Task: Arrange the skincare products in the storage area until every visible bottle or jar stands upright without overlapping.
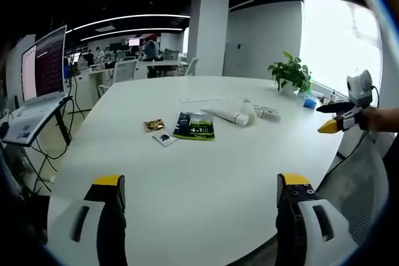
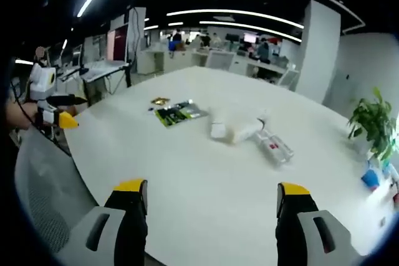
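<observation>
Open-plan office: big white bench [image 1: 206,172], laptop [image 1: 37,91] on a stand, rows of desks [image 2: 187,54] with monitors behind, ceiling strip lights [image 2: 237,26], potted plant [image 1: 290,73].

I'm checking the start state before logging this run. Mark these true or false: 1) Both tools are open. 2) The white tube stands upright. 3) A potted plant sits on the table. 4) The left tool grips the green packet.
1) The left tool and right tool are open: true.
2) False: the white tube lies on its side.
3) True: a potted plant sits near the table's far edge.
4) False: the green packet lies untouched on the table.
</observation>
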A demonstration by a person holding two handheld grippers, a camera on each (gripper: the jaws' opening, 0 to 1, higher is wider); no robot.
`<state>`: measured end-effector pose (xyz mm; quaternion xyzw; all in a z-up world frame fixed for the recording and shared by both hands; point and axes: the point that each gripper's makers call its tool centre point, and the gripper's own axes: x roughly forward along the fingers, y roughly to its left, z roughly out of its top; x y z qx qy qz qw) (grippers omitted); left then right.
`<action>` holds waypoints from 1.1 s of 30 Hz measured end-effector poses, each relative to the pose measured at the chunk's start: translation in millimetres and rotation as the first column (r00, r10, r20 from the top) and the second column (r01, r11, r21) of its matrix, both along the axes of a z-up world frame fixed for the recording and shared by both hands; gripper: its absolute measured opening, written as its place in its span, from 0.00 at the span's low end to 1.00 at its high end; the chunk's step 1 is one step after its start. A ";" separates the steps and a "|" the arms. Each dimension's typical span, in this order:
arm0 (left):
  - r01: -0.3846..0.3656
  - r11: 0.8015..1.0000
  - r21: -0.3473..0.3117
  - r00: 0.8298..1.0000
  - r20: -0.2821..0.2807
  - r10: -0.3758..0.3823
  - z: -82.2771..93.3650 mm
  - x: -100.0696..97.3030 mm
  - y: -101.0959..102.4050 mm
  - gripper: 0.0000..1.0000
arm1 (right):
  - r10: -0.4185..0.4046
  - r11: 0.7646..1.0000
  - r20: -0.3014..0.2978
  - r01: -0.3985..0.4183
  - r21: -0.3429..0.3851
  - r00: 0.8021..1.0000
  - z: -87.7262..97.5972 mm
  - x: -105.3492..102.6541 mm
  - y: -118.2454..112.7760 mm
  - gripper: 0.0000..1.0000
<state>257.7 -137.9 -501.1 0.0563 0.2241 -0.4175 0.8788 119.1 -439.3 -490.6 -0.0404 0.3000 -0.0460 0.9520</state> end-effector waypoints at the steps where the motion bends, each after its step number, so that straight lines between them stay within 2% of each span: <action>1: -0.005 1.000 -0.004 1.000 0.012 0.005 2.0 1.1 0.3 0.95 | 0.004 1.000 -0.009 -0.004 -0.007 1.000 3.7 2.7 -0.9 0.88; 9: -0.008 1.000 0.001 1.000 0.005 0.008 -0.6 1.6 1.6 0.94 | 0.011 1.000 0.014 -0.011 -0.001 1.000 25.3 24.1 -8.7 0.87; 13: -0.005 1.000 0.005 1.000 0.010 0.005 -0.1 0.8 1.5 0.93 | 0.010 1.000 -0.012 -0.010 0.005 1.000 27.9 29.7 -10.4 0.85; 18: -0.008 1.000 0.008 1.000 0.009 0.008 -1.8 2.3 2.7 0.92 | 0.003 1.000 -0.007 -0.003 0.020 1.000 39.0 39.9 -12.8 0.84; 22: -0.006 1.000 0.012 1.000 0.008 0.006 -2.8 2.3 2.7 0.92 | 0.019 1.000 -0.023 -0.019 0.000 1.000 43.3 49.3 -13.4 0.83; 33: -0.013 1.000 0.010 1.000 0.002 0.013 -2.8 2.8 2.5 0.91 | 0.069 0.998 0.012 -0.069 -0.006 0.998 74.3 85.2 0.1 0.83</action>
